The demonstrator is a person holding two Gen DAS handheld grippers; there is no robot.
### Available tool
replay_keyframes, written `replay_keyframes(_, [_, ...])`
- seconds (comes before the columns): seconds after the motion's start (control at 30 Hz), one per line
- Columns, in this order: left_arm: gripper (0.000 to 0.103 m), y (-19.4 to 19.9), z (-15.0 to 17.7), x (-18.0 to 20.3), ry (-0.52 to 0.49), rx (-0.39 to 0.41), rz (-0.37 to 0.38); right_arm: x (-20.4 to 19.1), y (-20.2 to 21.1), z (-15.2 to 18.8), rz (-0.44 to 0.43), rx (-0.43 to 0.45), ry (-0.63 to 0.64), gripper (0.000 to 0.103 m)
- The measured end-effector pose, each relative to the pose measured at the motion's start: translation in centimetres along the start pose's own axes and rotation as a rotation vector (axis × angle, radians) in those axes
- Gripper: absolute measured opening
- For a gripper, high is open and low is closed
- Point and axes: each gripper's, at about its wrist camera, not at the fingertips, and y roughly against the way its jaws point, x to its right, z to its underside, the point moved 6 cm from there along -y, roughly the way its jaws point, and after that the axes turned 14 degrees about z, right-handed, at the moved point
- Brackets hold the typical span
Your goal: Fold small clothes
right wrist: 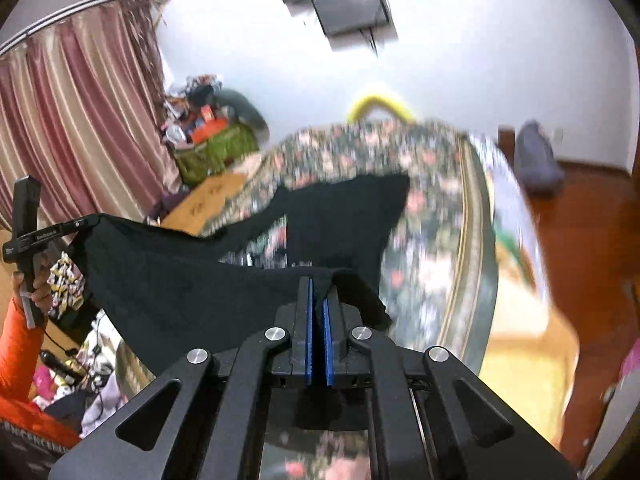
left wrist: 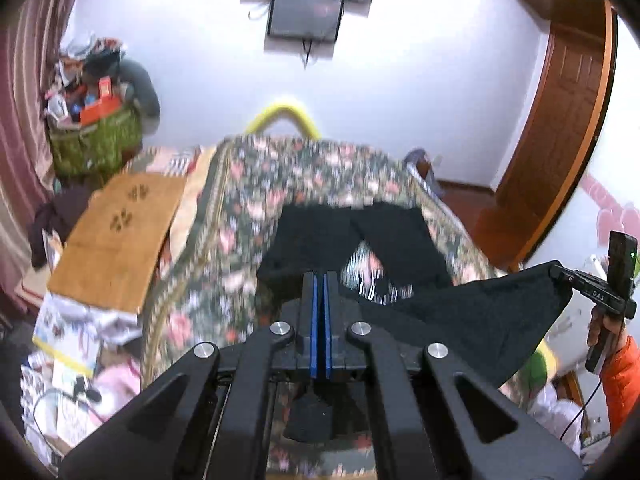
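Observation:
A small pair of black trousers (left wrist: 472,316) is held up by its waistband, stretched between my two grippers. Its two legs (left wrist: 384,240) trail forward onto the floral bedspread (left wrist: 248,208). My left gripper (left wrist: 320,280) is shut on one end of the waistband. My right gripper (right wrist: 316,288) is shut on the other end. In the left wrist view the right gripper (left wrist: 560,272) shows at the right edge, pinching the cloth. In the right wrist view the trousers (right wrist: 180,272) span to the left gripper (right wrist: 90,222) at the left.
A wooden board (left wrist: 116,236) lies left of the bed. A green basket (left wrist: 96,144) full of clutter stands by the striped curtain (right wrist: 80,120). A wall screen (left wrist: 308,8) hangs ahead. A wooden door (left wrist: 560,120) is at right. Loose items litter the floor (left wrist: 68,380).

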Motion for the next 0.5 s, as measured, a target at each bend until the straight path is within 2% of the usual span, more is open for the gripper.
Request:
replay_keyframes(0.13, [0.002,-1.3,-3.7,-0.8,0.009,0.043,-0.039,0.3,-0.8,-3.9,0.037,0.057,0.005,0.004])
replay_keyframes(0.27, [0.002,-4.3,-6.8,-3.4,0.032,0.062,-0.116,1.2,-2.3,-5.9,0.085,0.073,0.001,0.004])
replay_keyframes(0.5, [0.002,-12.7,-9.0,-10.6,0.129,-0.006,-0.209,3.8,-9.0,-8.6,0.152,0.027,-0.037,0.004])
